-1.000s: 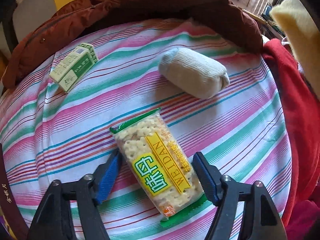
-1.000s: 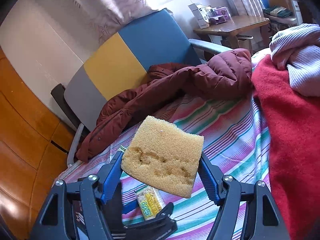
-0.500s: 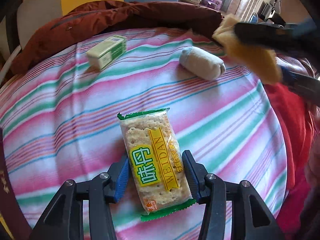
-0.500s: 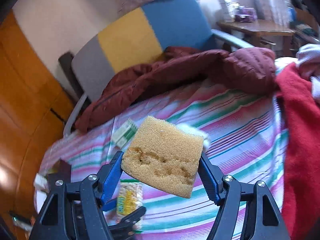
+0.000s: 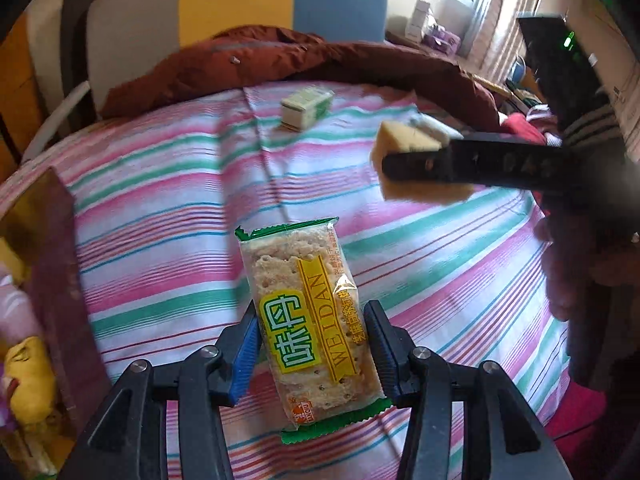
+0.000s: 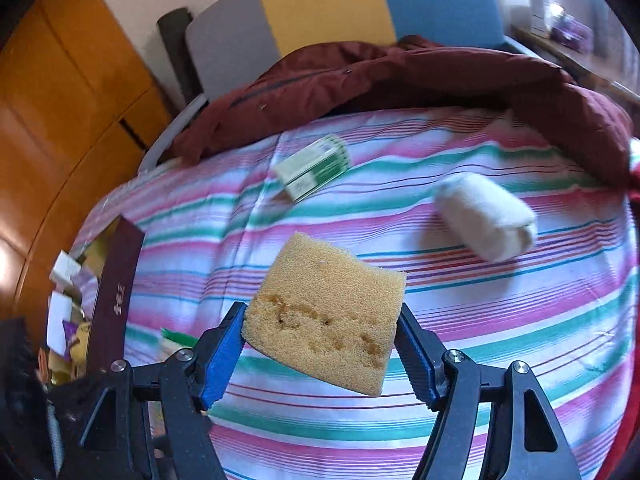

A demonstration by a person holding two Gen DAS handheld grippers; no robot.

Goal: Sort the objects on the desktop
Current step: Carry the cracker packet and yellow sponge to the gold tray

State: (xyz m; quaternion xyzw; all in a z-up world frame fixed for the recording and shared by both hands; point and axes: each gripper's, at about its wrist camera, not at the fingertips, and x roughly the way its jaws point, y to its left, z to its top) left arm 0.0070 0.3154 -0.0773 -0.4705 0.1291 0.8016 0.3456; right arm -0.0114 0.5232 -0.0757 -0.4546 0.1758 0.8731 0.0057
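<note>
My left gripper (image 5: 312,354) is shut on a cracker packet (image 5: 308,320) with a green and yellow label and holds it above the striped cloth (image 5: 168,184). My right gripper (image 6: 320,352) is shut on a yellow sponge (image 6: 326,312) and holds it in the air over the cloth; the sponge also shows in the left wrist view (image 5: 412,148), to the right. A green and white box (image 6: 314,168) and a rolled white sock (image 6: 486,216) lie on the cloth further back.
A dark red box (image 6: 114,296) holding several small items stands at the left edge of the cloth. A maroon jacket (image 6: 400,72) lies along the back, against a chair (image 6: 320,4). Red fabric (image 5: 576,408) lies at the right.
The left gripper closed on the cracker packet and lifted it off the cloth. The right gripper carried the sponge leftward. The dark red box has come into view.
</note>
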